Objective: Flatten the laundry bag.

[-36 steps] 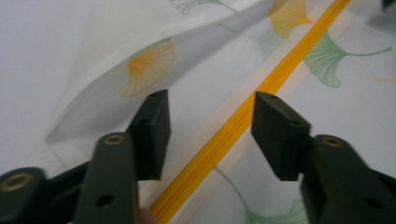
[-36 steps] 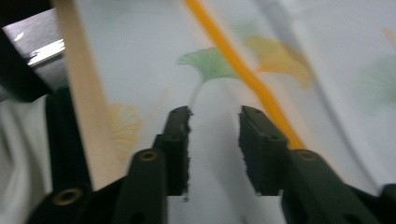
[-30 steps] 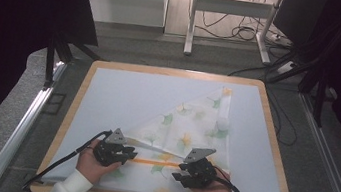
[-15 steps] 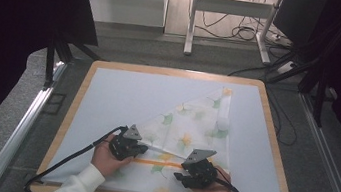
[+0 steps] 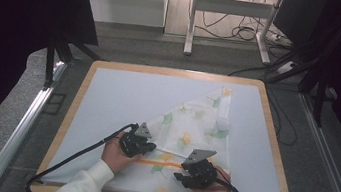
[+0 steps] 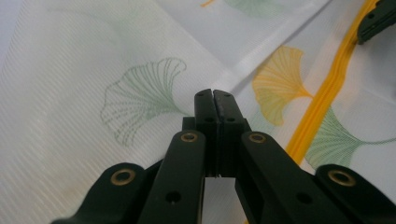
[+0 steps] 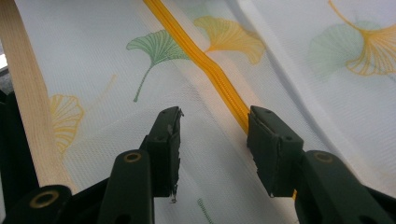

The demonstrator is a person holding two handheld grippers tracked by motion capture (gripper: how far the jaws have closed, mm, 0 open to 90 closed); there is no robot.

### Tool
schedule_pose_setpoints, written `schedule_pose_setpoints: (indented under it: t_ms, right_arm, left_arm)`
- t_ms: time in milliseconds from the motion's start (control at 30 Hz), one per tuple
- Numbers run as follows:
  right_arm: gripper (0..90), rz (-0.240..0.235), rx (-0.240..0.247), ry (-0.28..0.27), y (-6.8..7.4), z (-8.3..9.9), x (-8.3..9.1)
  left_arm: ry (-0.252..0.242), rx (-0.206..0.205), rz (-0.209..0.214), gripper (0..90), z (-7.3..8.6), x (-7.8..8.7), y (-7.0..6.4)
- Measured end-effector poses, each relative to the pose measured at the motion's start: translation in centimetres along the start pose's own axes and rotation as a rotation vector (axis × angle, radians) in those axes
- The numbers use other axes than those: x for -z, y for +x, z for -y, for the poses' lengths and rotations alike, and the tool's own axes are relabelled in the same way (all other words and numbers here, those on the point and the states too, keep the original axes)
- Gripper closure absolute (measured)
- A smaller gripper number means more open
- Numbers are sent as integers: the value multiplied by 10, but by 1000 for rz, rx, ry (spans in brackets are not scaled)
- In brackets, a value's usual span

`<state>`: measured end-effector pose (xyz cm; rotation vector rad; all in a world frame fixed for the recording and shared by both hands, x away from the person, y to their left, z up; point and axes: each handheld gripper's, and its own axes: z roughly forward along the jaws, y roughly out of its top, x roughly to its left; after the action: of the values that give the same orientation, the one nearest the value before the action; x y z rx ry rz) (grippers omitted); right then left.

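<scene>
Orange zip [image 7: 219, 79] between right gripper's [image 7: 214, 140] jaws

My left gripper [image 6: 214, 100] sits over the folded cloth [image 5: 189, 129], jaws pressed together. From those jaws, a leaf print [image 6: 140, 100] lies left and a bit ahead, the zipper [image 6: 322, 93] runs to the right, and the fold edge [image 6: 247, 70] crosses ahead of the tips. My right gripper [image 7: 215, 128] is over the same cloth, nearer my edge of the surface [image 5: 123, 94], jaws apart. Zipper [image 7: 205, 65] runs from ahead-left down under the right jaw; cloth lies between the jaws. Surface's rim [image 7: 23, 102] is well left of the left jaw. In the high view the left gripper [image 5: 137, 143] sits left of the right gripper [image 5: 197, 170], zipper [image 5: 164, 164] between them.
</scene>
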<state>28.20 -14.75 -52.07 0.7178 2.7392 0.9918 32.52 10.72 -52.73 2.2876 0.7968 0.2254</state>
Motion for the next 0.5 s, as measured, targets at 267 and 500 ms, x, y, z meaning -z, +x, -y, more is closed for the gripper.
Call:
schedule_pose_setpoints:
  t_ms: [267, 500]
  right_arm:
    - [540, 1, 4, -4, -1, 0, 0]
    - [534, 20, 14, -1, -1, 1, -1]
  left_arm:
    - [-6, 3, -12, 900, -2, -2, 3]
    - [-3, 7, 9, 900, -5, 1, 4]
